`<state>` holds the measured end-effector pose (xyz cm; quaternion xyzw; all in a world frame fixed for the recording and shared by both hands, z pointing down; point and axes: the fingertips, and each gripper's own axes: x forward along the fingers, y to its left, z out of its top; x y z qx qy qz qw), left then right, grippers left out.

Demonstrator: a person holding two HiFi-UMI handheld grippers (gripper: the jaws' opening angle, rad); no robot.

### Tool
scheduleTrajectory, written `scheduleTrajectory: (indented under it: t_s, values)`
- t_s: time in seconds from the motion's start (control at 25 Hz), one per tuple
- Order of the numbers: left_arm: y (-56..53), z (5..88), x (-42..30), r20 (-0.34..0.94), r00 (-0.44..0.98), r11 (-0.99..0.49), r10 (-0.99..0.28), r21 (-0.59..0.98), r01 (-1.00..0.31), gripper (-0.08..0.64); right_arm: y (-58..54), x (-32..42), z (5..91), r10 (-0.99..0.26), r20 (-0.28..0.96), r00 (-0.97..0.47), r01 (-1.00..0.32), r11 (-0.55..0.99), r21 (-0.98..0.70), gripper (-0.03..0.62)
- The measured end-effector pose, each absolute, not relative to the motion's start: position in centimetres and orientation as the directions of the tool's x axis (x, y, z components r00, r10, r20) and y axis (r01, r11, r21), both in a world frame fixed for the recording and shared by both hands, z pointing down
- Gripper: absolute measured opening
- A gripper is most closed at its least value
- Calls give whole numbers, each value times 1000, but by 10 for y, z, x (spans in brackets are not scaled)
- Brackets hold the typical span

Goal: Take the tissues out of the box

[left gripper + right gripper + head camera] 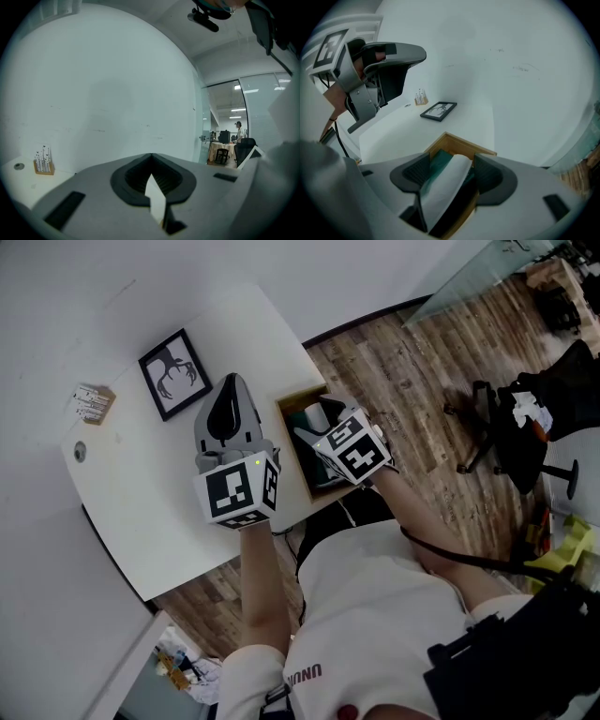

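Grey plastic jaws of the left gripper (151, 154) are closed, tips together, and a narrow white strip (156, 199) sits pinched in the seam between them; I cannot tell what the strip is. This gripper hangs above the bare middle of the white table (141, 502), level and touching nothing there.

The right gripper (452, 161) tilts down into the open light-wood box (454, 139), which stands at the table's near edge by its right corner. Its jaws are spread wide, one on each side of a white tissue sheet (445, 187) that rises from the box. The pads do not press on the sheet. A dark green tissue pack (438, 164) lies in the box beside the sheet.

Further back, a black-framed picture (175, 374) lies flat. A small wooden holder (94, 402) stands near the far left corner.
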<state>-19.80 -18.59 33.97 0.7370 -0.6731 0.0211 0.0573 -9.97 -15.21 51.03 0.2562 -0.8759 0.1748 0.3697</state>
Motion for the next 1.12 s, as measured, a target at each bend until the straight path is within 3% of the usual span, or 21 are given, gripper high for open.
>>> scheduleTrajectory:
  t_s: [1.12]
  values:
    - [-189, 348, -205, 118, 86, -77, -989, 76, -994, 12, -146, -98, 537, -270, 860, -434, -538, 843, -7, 293]
